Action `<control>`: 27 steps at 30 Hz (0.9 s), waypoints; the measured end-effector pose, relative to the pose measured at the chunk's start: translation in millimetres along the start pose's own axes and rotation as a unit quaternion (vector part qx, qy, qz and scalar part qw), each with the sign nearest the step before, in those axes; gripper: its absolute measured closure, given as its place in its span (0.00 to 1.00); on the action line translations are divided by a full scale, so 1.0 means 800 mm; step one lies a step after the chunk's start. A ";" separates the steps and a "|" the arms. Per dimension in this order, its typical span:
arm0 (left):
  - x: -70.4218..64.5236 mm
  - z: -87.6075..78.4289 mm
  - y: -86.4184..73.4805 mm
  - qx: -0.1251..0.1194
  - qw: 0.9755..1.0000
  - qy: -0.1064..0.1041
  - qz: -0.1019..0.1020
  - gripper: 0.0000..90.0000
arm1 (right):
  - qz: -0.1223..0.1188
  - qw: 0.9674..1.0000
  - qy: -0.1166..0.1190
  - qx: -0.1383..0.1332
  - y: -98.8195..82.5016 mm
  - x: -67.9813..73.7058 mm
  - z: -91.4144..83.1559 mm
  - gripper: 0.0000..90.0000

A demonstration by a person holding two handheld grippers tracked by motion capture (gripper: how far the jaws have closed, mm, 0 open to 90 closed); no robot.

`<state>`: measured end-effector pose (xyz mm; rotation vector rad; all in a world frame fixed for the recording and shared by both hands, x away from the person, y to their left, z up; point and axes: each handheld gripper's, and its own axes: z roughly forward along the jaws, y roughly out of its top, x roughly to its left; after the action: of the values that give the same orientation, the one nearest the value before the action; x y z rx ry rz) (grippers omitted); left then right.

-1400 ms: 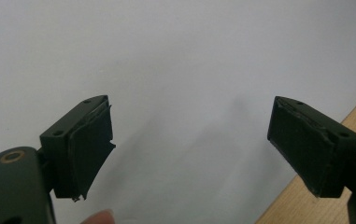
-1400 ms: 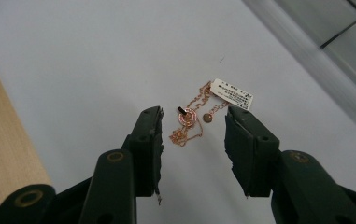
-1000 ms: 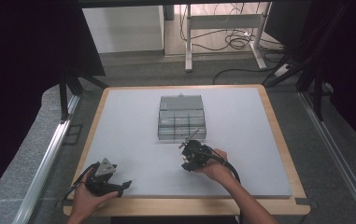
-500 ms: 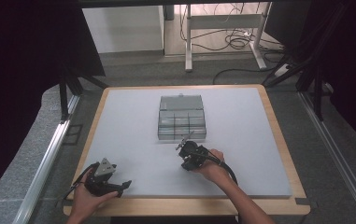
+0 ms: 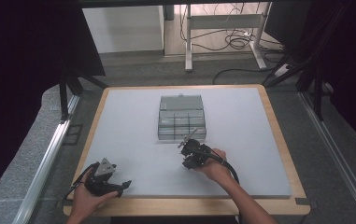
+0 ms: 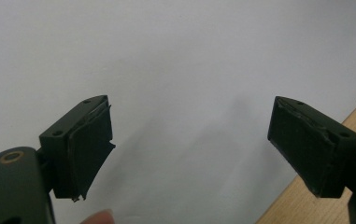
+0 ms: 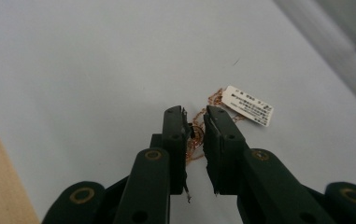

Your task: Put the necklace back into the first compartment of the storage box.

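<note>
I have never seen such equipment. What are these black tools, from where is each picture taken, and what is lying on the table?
A person sits at a grey table and holds hand-operated tongs in each hand. One camera looks down from above; two small cameras ride on the tongs themselves. The right tongs have just been closing on a thin copper-coloured chain with a white paper tag; the chain sits between the pads. The left tongs are open with nothing between them, near the table's wooden edge. A clear plastic box with compartments lies just beyond the right tongs.
</note>
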<state>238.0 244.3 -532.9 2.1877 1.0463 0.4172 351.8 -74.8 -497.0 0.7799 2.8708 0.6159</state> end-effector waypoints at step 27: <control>0.002 0.001 -0.001 0.001 1.000 0.002 -0.002 0.16 | 0.014 0.997 0.017 -0.077 0.020 -0.009 -0.080 0.86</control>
<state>238.6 245.3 -533.7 2.1875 1.0543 0.4187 352.6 -88.3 -432.3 0.7956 2.8045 0.8499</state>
